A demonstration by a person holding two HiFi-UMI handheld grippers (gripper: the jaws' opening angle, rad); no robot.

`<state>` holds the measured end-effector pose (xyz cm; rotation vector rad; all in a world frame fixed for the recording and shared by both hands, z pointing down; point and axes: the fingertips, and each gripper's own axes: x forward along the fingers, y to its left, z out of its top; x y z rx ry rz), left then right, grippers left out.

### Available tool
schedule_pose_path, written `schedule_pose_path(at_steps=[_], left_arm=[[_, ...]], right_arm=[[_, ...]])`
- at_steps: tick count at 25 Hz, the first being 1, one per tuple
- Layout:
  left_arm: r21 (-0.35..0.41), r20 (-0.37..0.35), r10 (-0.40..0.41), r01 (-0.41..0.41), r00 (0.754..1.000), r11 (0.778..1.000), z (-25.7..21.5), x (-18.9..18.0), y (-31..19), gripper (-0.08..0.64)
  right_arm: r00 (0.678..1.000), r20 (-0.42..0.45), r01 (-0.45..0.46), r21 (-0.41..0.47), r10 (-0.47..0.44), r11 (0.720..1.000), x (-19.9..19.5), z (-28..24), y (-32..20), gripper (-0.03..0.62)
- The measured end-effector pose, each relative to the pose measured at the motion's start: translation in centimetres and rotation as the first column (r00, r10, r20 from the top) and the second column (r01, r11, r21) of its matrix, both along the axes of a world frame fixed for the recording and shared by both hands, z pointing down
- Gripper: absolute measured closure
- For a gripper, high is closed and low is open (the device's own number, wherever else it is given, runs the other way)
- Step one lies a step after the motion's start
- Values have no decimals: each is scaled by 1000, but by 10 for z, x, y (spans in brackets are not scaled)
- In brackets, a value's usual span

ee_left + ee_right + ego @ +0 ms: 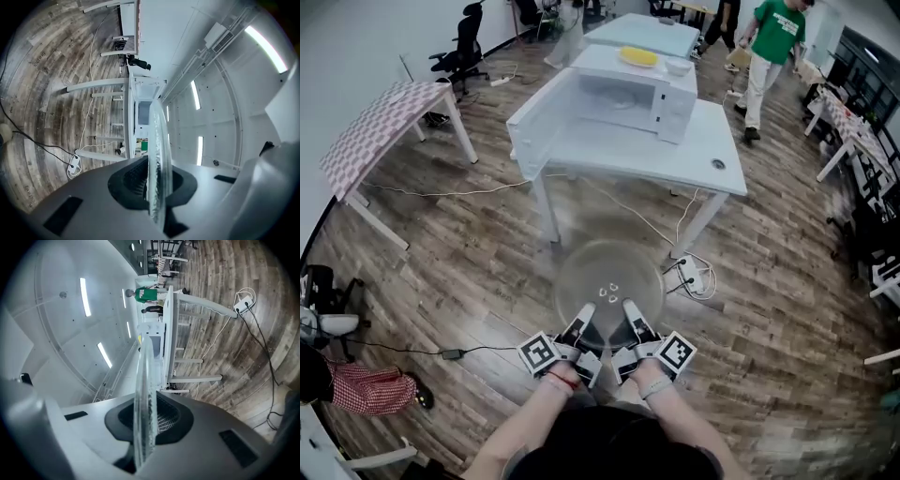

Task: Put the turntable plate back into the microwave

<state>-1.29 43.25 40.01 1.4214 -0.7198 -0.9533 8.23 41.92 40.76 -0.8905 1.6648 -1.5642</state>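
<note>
White table ahead of me, microwave on top, its door swung open. I'm holding the glass turntable plate flat in the air over the wood floor, short of the table. Left gripper and right gripper sit side by side, both clamped on its near rim.

Illumination: cool, even, overhead. Ceiling light strips are glaring white in both gripper views. Shadows: faint, soft ones are lying under the white table. Distortion: fisheye lenses are bowing the wooden floor and blackening the gripper views' corners. Focus: the glass turntable plate, edge-on, is blurring close to each lens.
</note>
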Motion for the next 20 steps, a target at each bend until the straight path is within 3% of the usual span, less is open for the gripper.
schedule_pose_path(at_steps=[8,20], left_arm=[[-8,14,37,-37,999,999,2,-6,-60,531],[-49,12,95,-94,995,994,18,-16,-106,531]], right_arm=[[999,11,-36,-12,36,999,-5,4,-56,554],[995,14,-93,-55,94,994,-15,21,-96,554]])
